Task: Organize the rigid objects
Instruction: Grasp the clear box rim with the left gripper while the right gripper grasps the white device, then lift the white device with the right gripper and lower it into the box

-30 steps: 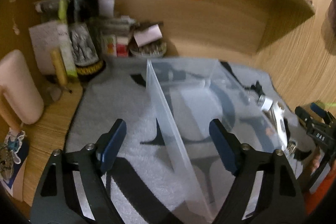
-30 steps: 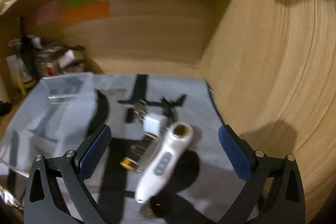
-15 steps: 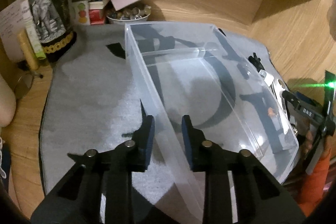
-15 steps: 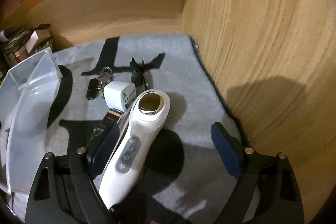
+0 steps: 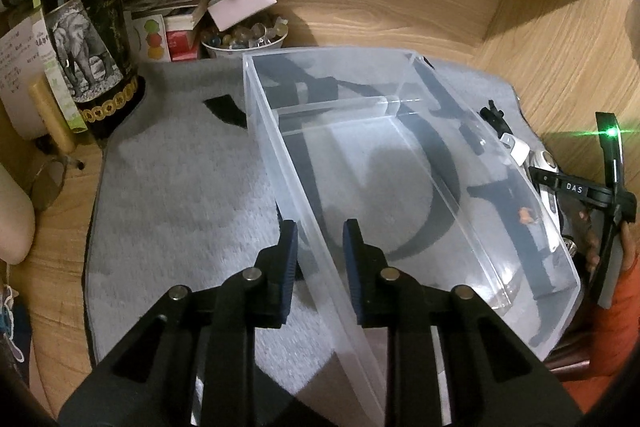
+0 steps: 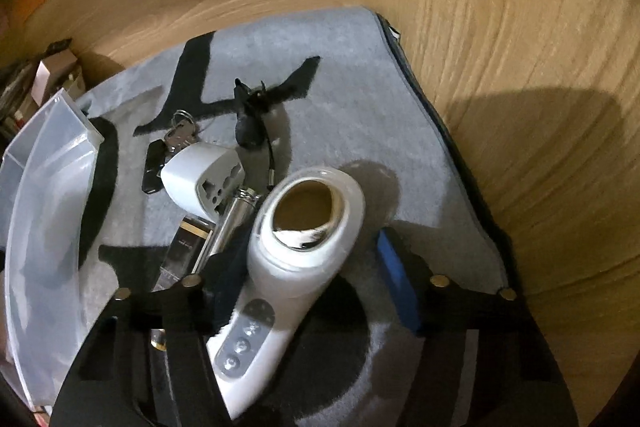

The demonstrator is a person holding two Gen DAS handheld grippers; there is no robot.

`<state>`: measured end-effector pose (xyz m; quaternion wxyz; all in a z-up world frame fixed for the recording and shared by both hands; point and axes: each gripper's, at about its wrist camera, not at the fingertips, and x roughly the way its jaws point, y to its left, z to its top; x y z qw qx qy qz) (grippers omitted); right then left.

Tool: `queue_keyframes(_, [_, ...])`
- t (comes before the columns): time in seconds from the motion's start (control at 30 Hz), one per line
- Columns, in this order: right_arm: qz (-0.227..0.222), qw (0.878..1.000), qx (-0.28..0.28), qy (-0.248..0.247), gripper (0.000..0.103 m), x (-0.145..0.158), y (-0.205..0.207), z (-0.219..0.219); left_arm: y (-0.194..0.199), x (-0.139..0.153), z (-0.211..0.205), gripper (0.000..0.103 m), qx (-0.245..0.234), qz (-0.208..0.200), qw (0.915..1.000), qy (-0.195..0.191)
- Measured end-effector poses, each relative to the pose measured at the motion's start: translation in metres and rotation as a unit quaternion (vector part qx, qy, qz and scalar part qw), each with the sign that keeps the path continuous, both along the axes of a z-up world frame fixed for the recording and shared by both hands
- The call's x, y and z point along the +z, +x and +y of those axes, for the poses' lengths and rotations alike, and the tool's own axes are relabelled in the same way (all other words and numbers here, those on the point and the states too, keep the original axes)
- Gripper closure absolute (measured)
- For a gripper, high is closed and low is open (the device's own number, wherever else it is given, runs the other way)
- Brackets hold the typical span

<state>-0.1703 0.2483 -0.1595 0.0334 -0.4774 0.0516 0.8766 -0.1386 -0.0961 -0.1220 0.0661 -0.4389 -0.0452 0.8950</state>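
Note:
A clear plastic bin (image 5: 400, 163) with a divider sits on a grey mat (image 5: 180, 187). My left gripper (image 5: 318, 247) is shut on the bin's left wall, one finger on each side. In the right wrist view the bin's edge (image 6: 44, 207) is at the left. A white handheld device (image 6: 296, 259) with buttons lies between the fingers of my right gripper (image 6: 308, 279), whose jaws stand apart around it; the left finger is mostly hidden behind it. Beside it lie a white plug adapter (image 6: 204, 179), a silver tube (image 6: 232, 223), keys (image 6: 180, 135) and a black clip (image 6: 250, 115).
A dark wine bottle (image 5: 86, 39), papers, small boxes and a bowl of marbles (image 5: 244, 37) crowd the back left. Wooden walls (image 6: 500, 67) close in at the back and right. The right gripper (image 5: 580, 195) shows at the left wrist view's right edge.
My left gripper went from open to shut on the bin's left wall. My right gripper came down and forward over the white device, and its fingers have narrowed around it.

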Motion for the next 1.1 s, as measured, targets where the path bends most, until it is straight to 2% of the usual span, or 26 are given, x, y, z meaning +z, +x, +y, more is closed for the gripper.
queue_keyframes(0.17, [0.009,1.000,0.003,0.005,0.060,0.003,0.006,-0.011,0.000,0.000,0.000,0.079,-0.001,0.003,1.0000,-0.002])
queue_keyframes(0.3, [0.036,0.999,0.008,0.013,0.063,0.014,0.017,-0.020,0.000,0.000,0.001,0.079,0.000,0.004,1.0000,-0.003])
queue_keyframes(0.53, [0.094,0.995,0.018,0.027,0.065,0.051,0.034,-0.037,0.001,0.001,0.001,0.079,0.001,0.008,1.0000,-0.005])
queue_keyframes(0.8, [0.163,0.985,0.044,0.033,0.065,0.092,0.054,-0.060,0.001,0.001,0.001,0.079,0.000,0.017,0.9998,-0.009])
queue_keyframes(1.1, [0.220,0.968,0.115,0.039,0.065,0.127,0.059,-0.115,0.001,0.001,0.003,0.079,0.002,0.024,0.9997,-0.005])
